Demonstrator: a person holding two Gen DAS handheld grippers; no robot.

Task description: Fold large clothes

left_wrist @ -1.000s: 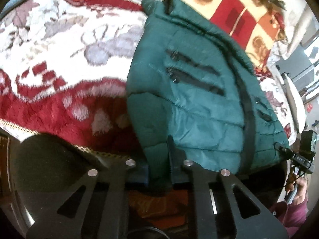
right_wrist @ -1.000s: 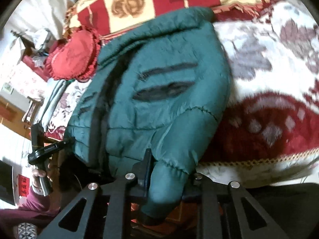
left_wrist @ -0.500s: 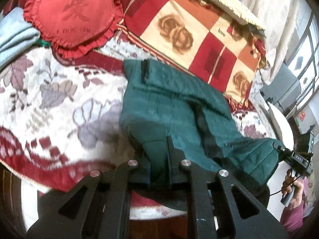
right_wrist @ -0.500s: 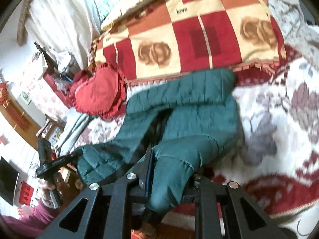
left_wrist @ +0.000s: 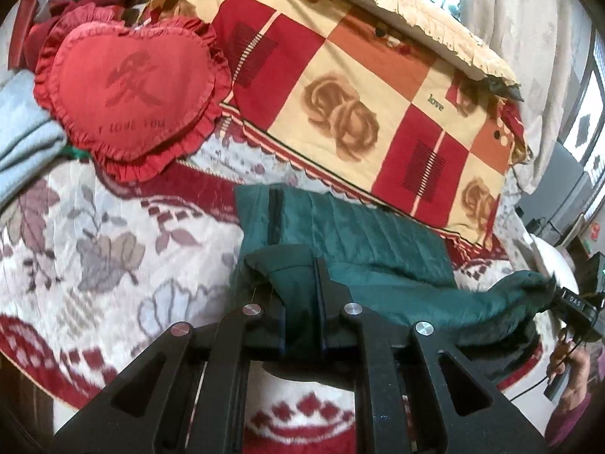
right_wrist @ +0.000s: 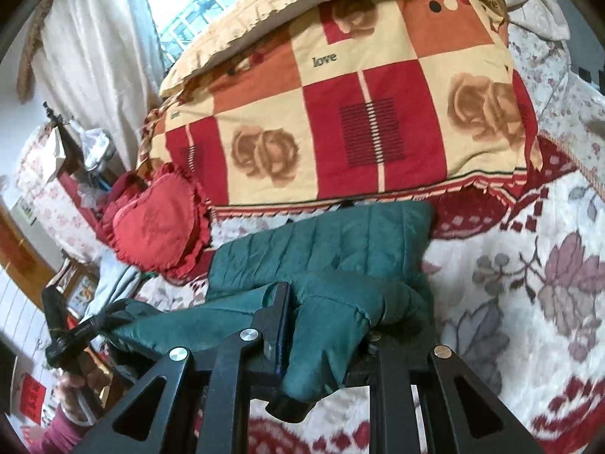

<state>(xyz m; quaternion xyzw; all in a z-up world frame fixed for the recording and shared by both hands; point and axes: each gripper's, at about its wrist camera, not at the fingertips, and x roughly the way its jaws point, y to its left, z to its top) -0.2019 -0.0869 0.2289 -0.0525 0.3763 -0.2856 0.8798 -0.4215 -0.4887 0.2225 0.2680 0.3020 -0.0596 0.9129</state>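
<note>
**Carrying the hem over to the collar**

The bed (left_wrist: 94, 265) filled both views under its red-and-white flowered blanket, with a patchwork quilt (left_wrist: 359, 113) piled at the far side, from about 12 to 2 o'clock in the left wrist view. The green padded jacket (left_wrist: 359, 234) lay across the blanket just below that quilt: its far part rested flat on the bed, while the near edge hung lifted between my two tools. A red heart cushion (left_wrist: 128, 87) sat at 10 o'clock, apart from the jacket.

The left gripper (left_wrist: 298, 295) had its jaws clamped on one corner of the raised edge. The right gripper (right_wrist: 325, 321) had its jaws closed on the other corner, with a cuffed sleeve end bunched in the bite and spilling towards 6 o'clock. In the left view I could see that right tool at 3 o'clock, with the edge sagging between the two corners.

I judged this to be the fold-over, roughly mid-travel. To do it well I needed both corners level and moving together towards 12 o'clock, with enough spread between my hands to take out the sag. The edge should land square on the flat part, short of the quilt. Padded fabric springs back, so I planned to lower it fully before releasing. The trapped sleeve could leave a lump inside the fold.
</note>
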